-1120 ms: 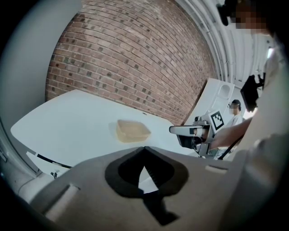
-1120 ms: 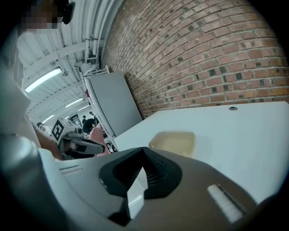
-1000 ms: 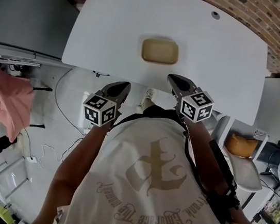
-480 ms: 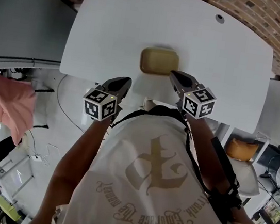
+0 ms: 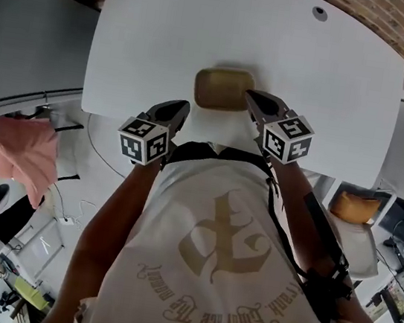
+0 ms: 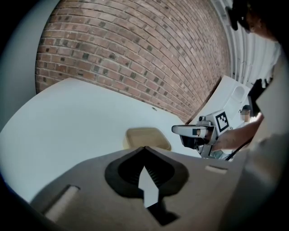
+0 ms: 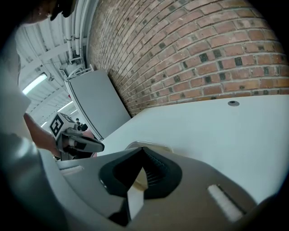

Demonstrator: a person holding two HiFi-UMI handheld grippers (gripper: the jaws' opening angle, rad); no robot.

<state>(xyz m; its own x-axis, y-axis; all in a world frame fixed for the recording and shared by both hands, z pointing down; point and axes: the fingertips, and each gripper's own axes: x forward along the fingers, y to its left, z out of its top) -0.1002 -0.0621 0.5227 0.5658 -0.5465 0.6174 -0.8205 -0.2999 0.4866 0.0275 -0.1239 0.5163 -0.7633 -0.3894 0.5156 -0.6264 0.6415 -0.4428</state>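
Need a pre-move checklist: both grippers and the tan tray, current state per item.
1. The tan tray sits flat on the table, near its front edge: ok.
2. Nothing lying in the tray: ok, none seen.
3. Jaws of the left gripper apart for a grasp: not ok, together, nothing between.
4. Jaws of the right gripper apart: not ok, together, nothing between.
5. Right gripper clear of the tray: cannot tell; in the head view its tip overlaps the tray's right end.
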